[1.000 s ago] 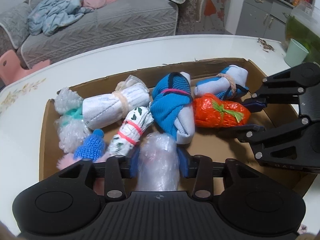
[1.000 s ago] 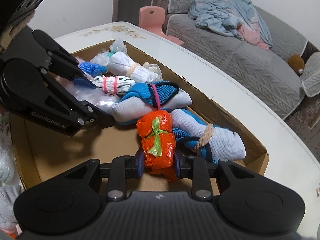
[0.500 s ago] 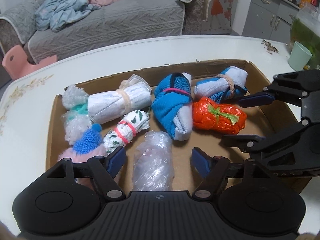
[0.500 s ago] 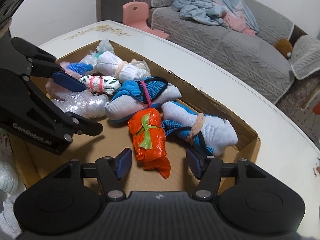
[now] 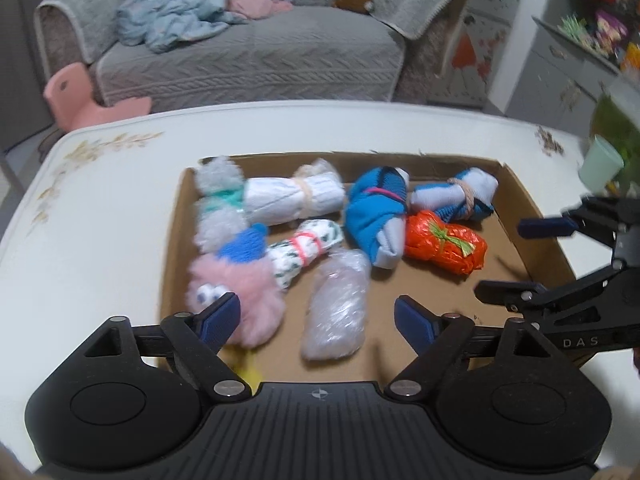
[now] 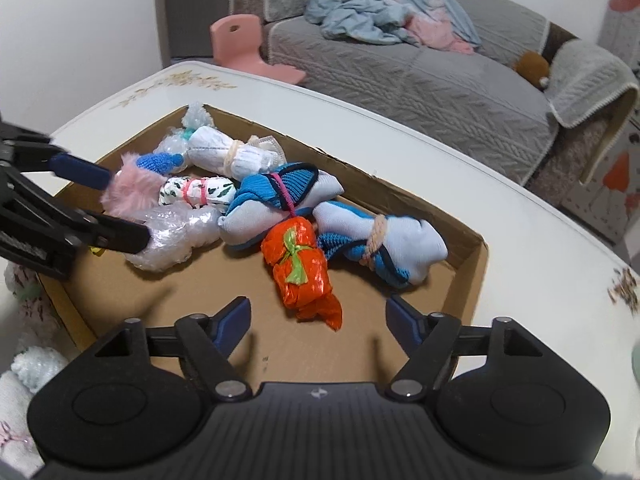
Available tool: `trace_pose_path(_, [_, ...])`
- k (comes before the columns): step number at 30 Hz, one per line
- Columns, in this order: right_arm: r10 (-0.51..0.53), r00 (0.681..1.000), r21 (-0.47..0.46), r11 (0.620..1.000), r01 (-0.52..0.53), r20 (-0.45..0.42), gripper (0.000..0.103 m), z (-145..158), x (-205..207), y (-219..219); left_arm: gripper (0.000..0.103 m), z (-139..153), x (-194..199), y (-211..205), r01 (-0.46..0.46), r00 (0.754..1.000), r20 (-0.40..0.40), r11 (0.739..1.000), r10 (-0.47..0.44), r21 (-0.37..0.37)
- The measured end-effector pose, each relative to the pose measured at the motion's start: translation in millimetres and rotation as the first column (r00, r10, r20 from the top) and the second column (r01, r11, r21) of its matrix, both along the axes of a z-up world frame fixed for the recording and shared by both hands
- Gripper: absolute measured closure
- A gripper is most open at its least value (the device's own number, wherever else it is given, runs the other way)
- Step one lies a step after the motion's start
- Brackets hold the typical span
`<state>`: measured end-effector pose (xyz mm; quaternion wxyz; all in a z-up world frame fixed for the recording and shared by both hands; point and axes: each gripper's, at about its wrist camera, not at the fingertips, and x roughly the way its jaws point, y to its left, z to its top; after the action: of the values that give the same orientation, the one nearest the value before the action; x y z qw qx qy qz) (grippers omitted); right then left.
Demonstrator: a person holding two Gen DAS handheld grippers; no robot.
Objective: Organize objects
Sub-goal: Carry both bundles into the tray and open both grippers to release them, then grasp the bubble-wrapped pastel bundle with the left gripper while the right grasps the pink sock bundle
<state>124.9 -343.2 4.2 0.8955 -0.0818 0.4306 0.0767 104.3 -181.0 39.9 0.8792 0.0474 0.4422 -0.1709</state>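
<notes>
Both grippers, clenched on bundles a second ago, now stand released above the box, and their jaws are still opening.

Left wrist view:
- Left gripper (image 5: 316, 316): fingers (image 5: 218, 316) spread wide, grasping nothing; clear plastic bundle (image 5: 338, 306) lies free on the box floor between them, touching neither pad.
- Cardboard box (image 5: 172, 240): shallow, open-topped, on the white bench (image 5: 92, 240).
- Contents, left to right: pink fluffy toy (image 5: 240, 294) with a blue knitted cap (image 5: 244, 246); bubble-wrap bundle (image 5: 218, 200); white roll (image 5: 292, 198) tied with a band; leaf-print roll (image 5: 304, 248) with pink bands; blue sock bundle (image 5: 374, 216); rope-tied sock bundle (image 5: 460, 196); orange plastic bundle (image 5: 444, 246).
- Right gripper (image 5: 516, 258): at the right edge, over the box's right side, released.
- Mint cup (image 5: 600, 166): on the bench's far right.

Right wrist view:
- Right gripper (image 6: 318, 322): fingers (image 6: 234, 322) apart, grasping nothing; orange plastic bundle (image 6: 300, 266) lies on the box floor just ahead, between the fingers' lines, untouched.
- Left gripper (image 6: 104, 208): at the left edge, released, one finger beside the clear plastic bundle (image 6: 176, 236); contact cannot be told.
- Rope-tied sock bundle (image 6: 384, 242): right of the orange one, touching it.
- Grey sofa (image 6: 420, 80): beyond the bench.
</notes>
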Motion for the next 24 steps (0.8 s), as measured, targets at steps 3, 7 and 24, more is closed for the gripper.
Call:
trace_pose_path(3, [-0.047,0.999,0.019,0.999,0.047,0.010,0.024,4,-11,0,0.012,7,-11,18,-0.058,0.998,0.012,0.997,0.059,-0.043])
trace_pose_path(7, [-0.100,0.994,0.057,0.994,0.098,0.033,0.019,11,-28,-1,0.009,15,-29,45,-0.124,0.991,0.039,0.988,0.128,-0.092])
trace_pose_path(24, [-0.226,0.964,0.185,0.963,0.198,0.143,0.014,12,-114,7,0.006,-17,-95,135,-0.217,0.965,0.146,0.976,0.219,-0.029])
